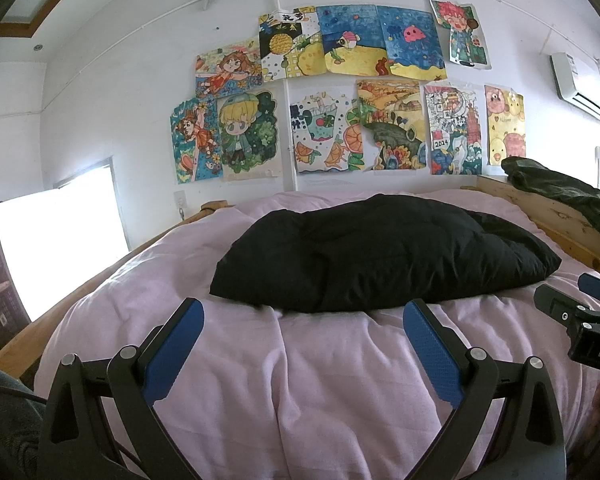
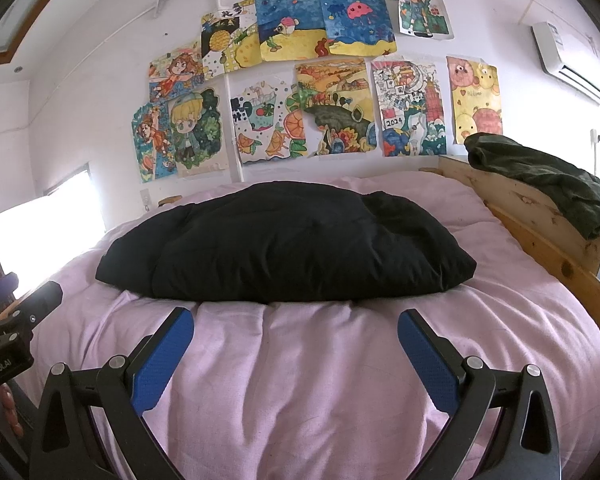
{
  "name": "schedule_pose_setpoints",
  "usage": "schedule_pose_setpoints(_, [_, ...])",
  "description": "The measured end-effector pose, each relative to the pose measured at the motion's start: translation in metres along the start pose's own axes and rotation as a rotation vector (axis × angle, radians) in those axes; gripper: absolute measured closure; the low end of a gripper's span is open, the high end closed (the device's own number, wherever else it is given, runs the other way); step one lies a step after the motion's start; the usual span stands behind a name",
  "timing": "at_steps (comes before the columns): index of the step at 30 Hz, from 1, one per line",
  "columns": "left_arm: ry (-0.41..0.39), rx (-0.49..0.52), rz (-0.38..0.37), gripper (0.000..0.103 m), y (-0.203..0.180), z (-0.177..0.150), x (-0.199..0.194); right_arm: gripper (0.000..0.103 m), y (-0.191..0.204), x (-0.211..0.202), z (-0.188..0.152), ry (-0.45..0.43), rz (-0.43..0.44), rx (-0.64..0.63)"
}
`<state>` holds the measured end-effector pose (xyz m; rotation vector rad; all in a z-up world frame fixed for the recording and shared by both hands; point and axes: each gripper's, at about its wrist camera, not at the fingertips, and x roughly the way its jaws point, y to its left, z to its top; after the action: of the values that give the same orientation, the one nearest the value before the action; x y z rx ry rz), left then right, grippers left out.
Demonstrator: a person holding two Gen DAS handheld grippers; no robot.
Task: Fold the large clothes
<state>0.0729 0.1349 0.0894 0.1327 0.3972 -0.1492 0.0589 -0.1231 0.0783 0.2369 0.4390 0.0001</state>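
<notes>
Black garment (image 1: pixel 380 252) lies bundled beyond both gaping, level grippers (image 1: pixel 303 316) (image 2: pixel 296 326).

A wall drawing (image 2: pixel 410 108) shows "2024" — the left gripper (image 2: pixel 4 344) body reads "GenRobot.AI"; the right gripper (image 1: pixel 592 320) shows "DAS".

a pale pink crumpled bed cover (image 2: pixel 320 360) spreads over a light pine wooden bed frame (image 2: pixel 540 216). bright hand-drawn children's pictures (image 1: pixel 340 92) are stuck across the white wall, a white wall-mounted air conditioner (image 2: pixel 568 60) hangs at right, and a glaring window (image 1: pixel 60 240) sits left.
</notes>
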Motion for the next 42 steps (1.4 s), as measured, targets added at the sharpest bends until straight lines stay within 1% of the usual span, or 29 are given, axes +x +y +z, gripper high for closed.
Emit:
schedule_pose_setpoints(33, [0.011,0.003,0.000,0.005,0.0083,0.0008,-0.0004,0.000,0.0037,0.0004,0.0023,0.001,-0.007,0.005])
schedule_pose_setpoints(36, [0.016,0.014,0.022,0.005,0.0100,-0.0018,-0.0015,0.000,0.0038,0.0004,0.0024,0.003,-0.008,0.006])
schedule_pose_setpoints(42, [-0.012,0.044,0.074,0.005,0.0060,-0.0086,-0.0072,0.000,0.0033,0.0001,0.0025,0.004,-0.009,0.005])
